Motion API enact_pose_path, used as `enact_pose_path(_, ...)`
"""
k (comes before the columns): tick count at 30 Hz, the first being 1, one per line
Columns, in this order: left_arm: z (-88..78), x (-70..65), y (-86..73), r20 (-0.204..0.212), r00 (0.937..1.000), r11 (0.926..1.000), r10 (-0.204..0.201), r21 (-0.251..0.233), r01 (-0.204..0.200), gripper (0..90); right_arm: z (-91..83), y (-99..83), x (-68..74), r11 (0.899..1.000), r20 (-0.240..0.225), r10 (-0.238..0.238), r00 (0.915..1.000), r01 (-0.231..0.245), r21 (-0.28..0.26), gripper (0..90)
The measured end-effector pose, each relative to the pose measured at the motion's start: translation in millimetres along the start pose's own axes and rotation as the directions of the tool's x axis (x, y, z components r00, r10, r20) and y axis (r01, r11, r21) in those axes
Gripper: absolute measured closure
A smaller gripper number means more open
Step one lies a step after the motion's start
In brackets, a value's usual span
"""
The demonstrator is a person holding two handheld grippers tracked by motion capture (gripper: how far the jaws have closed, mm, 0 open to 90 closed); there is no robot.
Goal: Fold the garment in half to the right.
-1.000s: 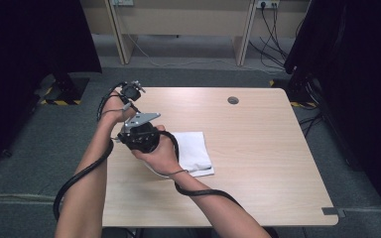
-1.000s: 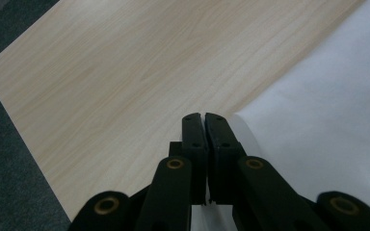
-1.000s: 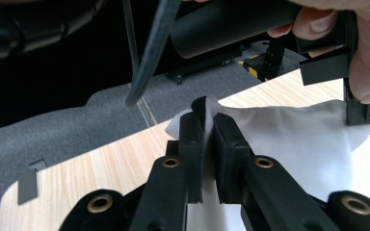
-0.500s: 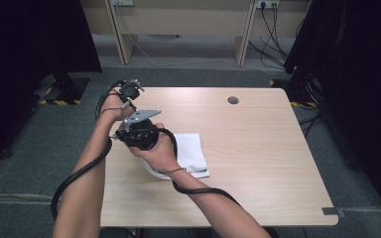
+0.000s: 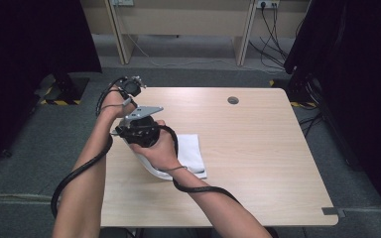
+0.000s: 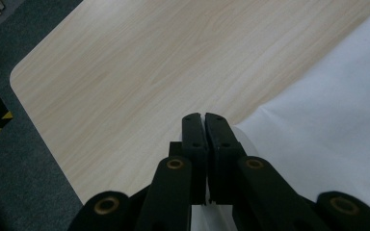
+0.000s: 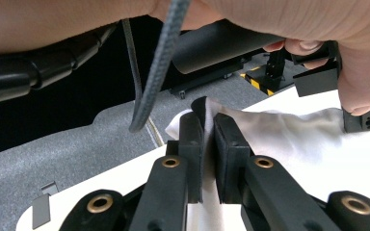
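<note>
A person at a pale wooden worktop [image 5: 258, 148] works a white cloth [image 5: 191, 151] with a hand-held gripper in each hand, apparently partway through folding it. The cloth lies on the left half of the worktop, its near-left part lifted off the surface. The right gripper [image 7: 208, 122] has its fingers clenched on a raised edge of the cloth, a thin ridge of fabric showing between the pads. In the left gripper view, the left gripper [image 6: 204, 120] has its fingers pressed together, with cloth running beneath and beside them; they seem to pinch an edge, though the grip itself is hard to see.

Judged from this moment, a clean fold calls for both pinched points to travel together at the same height, keeping the edge taut between them, then lowering it squarely over the flat part before letting go. Uneven pulling could drag the whole cloth across the smooth worktop or leave a skewed crease.

The two hands are crowded close at the worktop's left edge, and the right gripper's black cable [image 5: 198, 187] loops over the forearm near the cloth, where it might snag the fabric. A round cable port [image 5: 233, 100] sits well apart near the far edge. Beyond the worktop are grey carpet [image 5: 39, 148], desk legs with trailing wires, and dark curtains on both sides.
</note>
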State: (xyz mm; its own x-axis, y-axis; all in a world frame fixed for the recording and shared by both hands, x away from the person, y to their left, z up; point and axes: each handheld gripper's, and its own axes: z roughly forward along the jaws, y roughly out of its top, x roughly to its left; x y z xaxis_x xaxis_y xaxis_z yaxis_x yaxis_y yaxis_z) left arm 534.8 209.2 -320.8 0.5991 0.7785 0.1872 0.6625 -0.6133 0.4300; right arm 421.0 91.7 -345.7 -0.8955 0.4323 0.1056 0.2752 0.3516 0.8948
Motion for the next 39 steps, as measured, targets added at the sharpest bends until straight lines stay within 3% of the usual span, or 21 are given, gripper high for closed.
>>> enact_pose_path(24, -1.0, -2.7, 3.0, -0.015, 0.9998, 0.9995, 0.016, 0.026, -0.016, 86.9, -8.9, 2.0, -2.1, 1.0, 0.002, 0.002, 1.0, -0.002, -0.023, 83.9)
enact_pose_path(39, 14.9, -23.8, 12.1, 0.023, 0.9988, 0.9987, 0.044, 0.026, -0.045, 86.8, -29.4, -16.0, -13.8, 1.0, 0.043, 0.003, 0.9991, -0.002, -0.012, 83.8)
